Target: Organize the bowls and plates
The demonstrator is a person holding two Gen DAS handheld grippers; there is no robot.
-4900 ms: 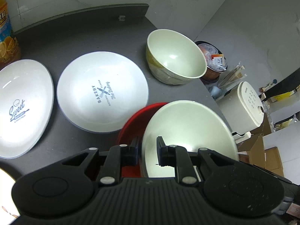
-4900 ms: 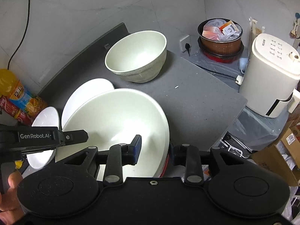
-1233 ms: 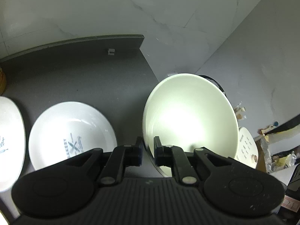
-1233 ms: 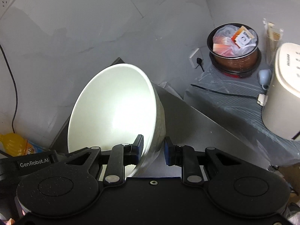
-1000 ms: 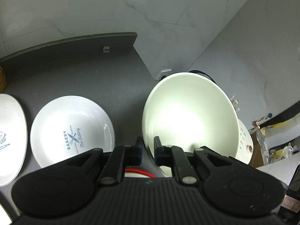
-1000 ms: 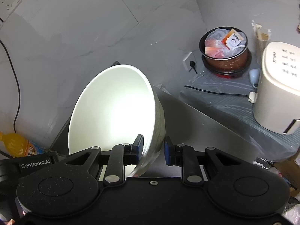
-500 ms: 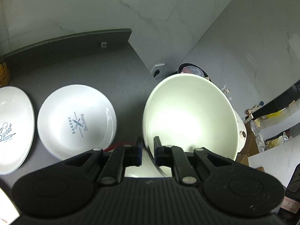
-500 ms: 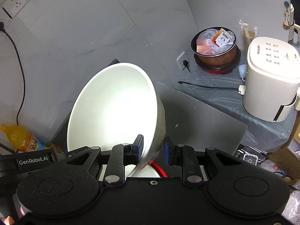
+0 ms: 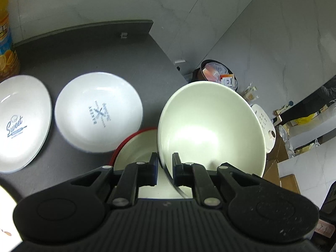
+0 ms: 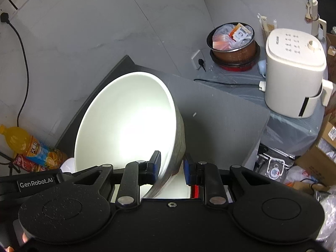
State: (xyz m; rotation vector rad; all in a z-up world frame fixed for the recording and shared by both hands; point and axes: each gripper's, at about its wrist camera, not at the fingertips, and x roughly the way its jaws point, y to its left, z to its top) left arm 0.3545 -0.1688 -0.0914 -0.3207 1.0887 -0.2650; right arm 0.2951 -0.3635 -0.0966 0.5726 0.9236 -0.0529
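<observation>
Carried back over red-rimmed bowl (image 9: 134, 147), glossy cream bowl (image 9: 210, 134), tilted, both grippers' fingers (image 9: 154, 163) clamping its rim

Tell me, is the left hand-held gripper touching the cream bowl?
Touching. The left wrist view shows the left hand-held gripper closed on the rim of the cream bowl, one finger inside the rim and one outside, with no gap.

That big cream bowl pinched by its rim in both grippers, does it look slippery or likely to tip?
The big cream bowl looks glazed and glossy, so probably slippery. The left gripper and right gripper each pinch only its thin rim, and it hangs tilted, so it might pivot or slip if either loosened. It looks rigid, likely ceramic or melamine, and could chip if dropped onto the red-rimmed bowl below.
</observation>
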